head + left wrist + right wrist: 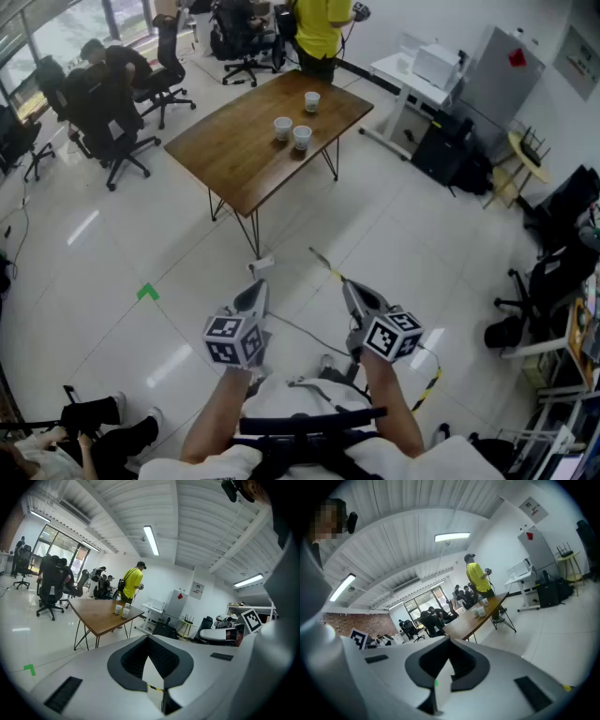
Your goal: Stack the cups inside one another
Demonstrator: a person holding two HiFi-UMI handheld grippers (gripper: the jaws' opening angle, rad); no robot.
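Note:
Three white paper cups stand apart on a wooden table (246, 159) across the room. Two sit close together, one cup (282, 127) beside another cup (302, 137), and the third cup (312, 100) is nearer the far end. In the left gripper view the cups (122, 610) look tiny on the table (96, 617); the right gripper view shows the cups (481, 611) far off too. My left gripper (255, 296) (148, 637) and right gripper (360, 298) (450, 640) are held close to my body, well short of the table. Both are shut with nothing in them.
A person in a yellow shirt (319, 33) stands at the table's far end. Office chairs (112, 131) and seated people are at the left. A white desk (412, 80) and dark gear stand at the right. A striped cable (330, 272) and green tape mark (147, 292) lie on the floor.

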